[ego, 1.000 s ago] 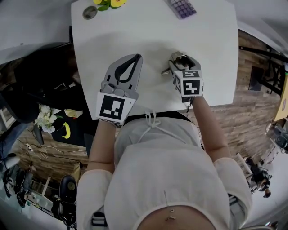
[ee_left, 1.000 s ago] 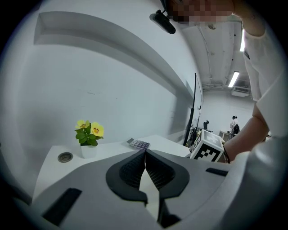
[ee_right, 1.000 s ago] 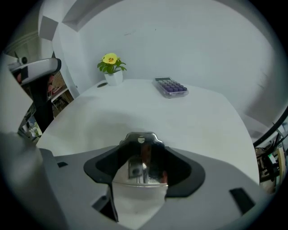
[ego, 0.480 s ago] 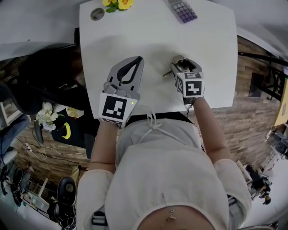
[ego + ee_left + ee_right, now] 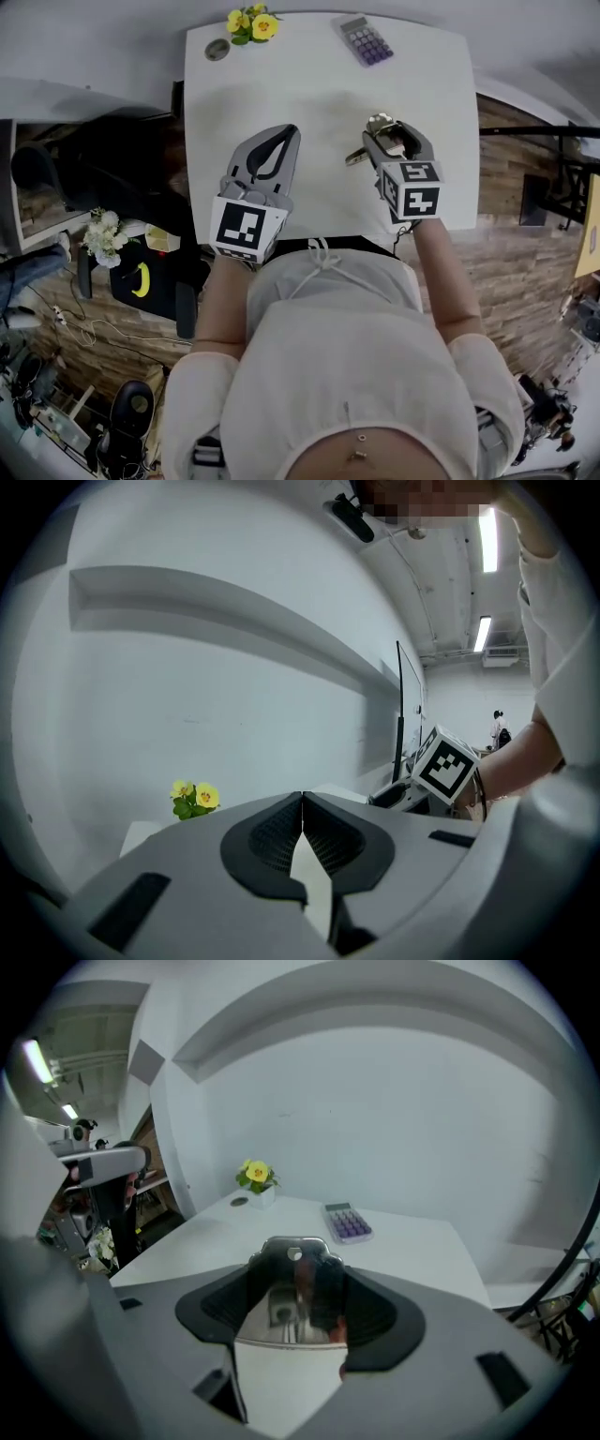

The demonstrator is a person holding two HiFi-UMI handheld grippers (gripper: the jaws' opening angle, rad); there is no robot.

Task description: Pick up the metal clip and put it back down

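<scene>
Clip (image 5: 379,123): seemingly lifted, not yet set back; putting down left to do. Above table (image 5: 309,84), near its front edge. Left gripper (image 5: 287,131): jaws together, empty. Right gripper (image 5: 392,134): clamped on clip, apparently off the surface.

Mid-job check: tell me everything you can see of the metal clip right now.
The metal clip is polished, mirror-like steel with a rounded top edge and a small round hole just below that edge. It stands upright between the ribbed black pads of the right tongs, which are closed on its two sides. In the head view one part of it juts out to the left of the jaws. It looks lifted clear of the white table, though the gap is not certain. Nothing else touches it.
</scene>
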